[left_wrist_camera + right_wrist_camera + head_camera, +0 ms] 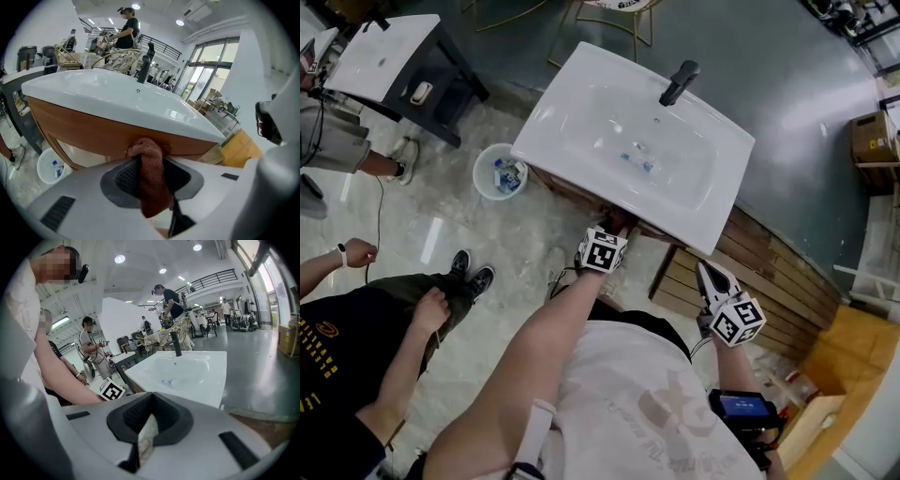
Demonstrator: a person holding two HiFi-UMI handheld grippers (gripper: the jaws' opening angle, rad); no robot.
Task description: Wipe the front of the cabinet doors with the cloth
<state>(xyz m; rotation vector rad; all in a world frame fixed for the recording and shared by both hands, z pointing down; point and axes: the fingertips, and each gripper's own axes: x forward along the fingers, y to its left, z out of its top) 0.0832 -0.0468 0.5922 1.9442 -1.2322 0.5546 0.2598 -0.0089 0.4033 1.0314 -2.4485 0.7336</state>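
- a reddish-brown cloth (pixel 151 183) is pinched between the jaws of the left gripper (pixel 146 152), closed tight on it; a bunched end sticks out past the jaw tips.
- that bunched end touches the wooden front of the cabinet (pixel 79 129), just under the rim of the sink.
- in the head view the left gripper (pixel 602 249) is tucked beneath the near edge of the white sink (pixel 609 122), at the end of the person's outstretched left arm.
- the right gripper (pixel 727 305) is held off to the right, apart from the cabinet, above a slatted wooden panel (pixel 769 281).
- in its own view the right gripper (pixel 149 420) has its jaws drawn together with nothing between them.
- a black tap (pixel 679 82) stands at the sink's far edge.
- a white bin (pixel 500 172) sits on the floor left of the cabinet.
- another person (pixel 356 347) in dark clothes stands at the left.
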